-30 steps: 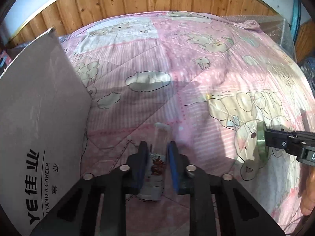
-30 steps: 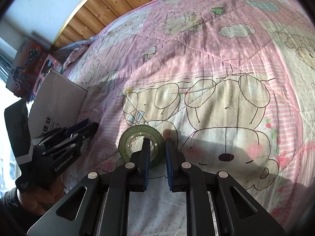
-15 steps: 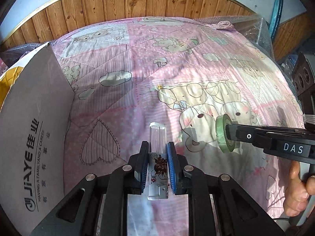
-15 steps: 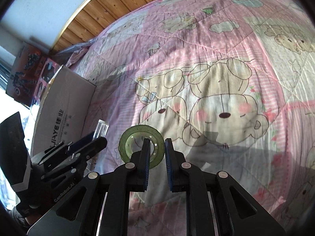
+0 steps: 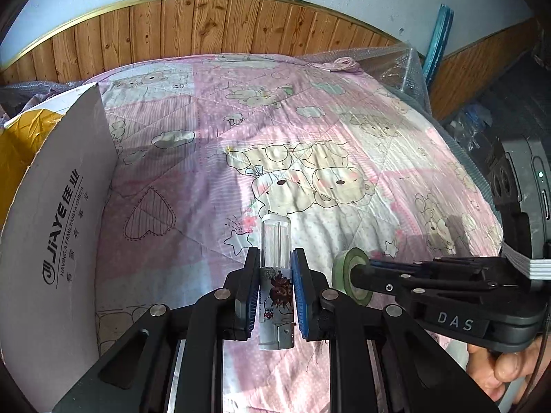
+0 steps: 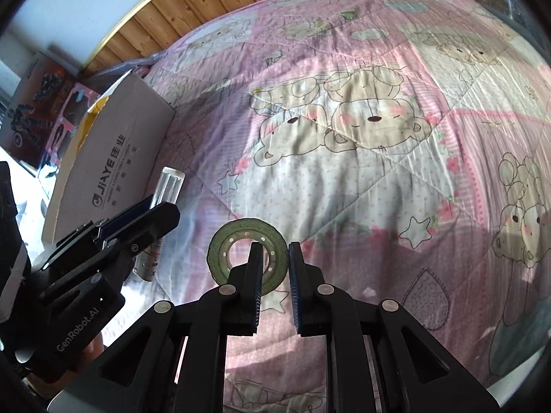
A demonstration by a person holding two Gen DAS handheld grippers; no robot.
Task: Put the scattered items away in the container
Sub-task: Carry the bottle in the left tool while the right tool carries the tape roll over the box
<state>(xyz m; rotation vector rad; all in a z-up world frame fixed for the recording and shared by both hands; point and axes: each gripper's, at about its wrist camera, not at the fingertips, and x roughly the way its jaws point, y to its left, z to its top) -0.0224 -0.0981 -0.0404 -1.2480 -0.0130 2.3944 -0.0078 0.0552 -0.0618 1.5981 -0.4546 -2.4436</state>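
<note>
My left gripper (image 5: 275, 258) is shut on a clear plastic tube (image 5: 275, 241) with a printed label, held above the pink bear quilt (image 5: 310, 158). The white cardboard box (image 5: 58, 213), yellow inside, stands at the left with its top open. My right gripper (image 6: 273, 251) is shut on the rim of a green tape roll (image 6: 220, 251), also held off the quilt. In the left wrist view the right gripper (image 5: 361, 272) and the tape roll (image 5: 344, 268) hang just right of the tube. In the right wrist view the left gripper (image 6: 162, 206), the tube (image 6: 168, 186) and the box (image 6: 117, 151) lie to the left.
A wood-panelled wall (image 5: 224, 27) runs behind the bed. Bubble wrap (image 5: 396, 65) covers the far right corner, with a blue strip (image 5: 437, 41) leaning on the wall. A colourful carton (image 6: 38, 103) stands beyond the box. A hand (image 5: 499, 371) grips the right tool.
Both grippers have risen from the quilt with the tube and the tape roll still held. The box's open top and yellow inside have come into view.
</note>
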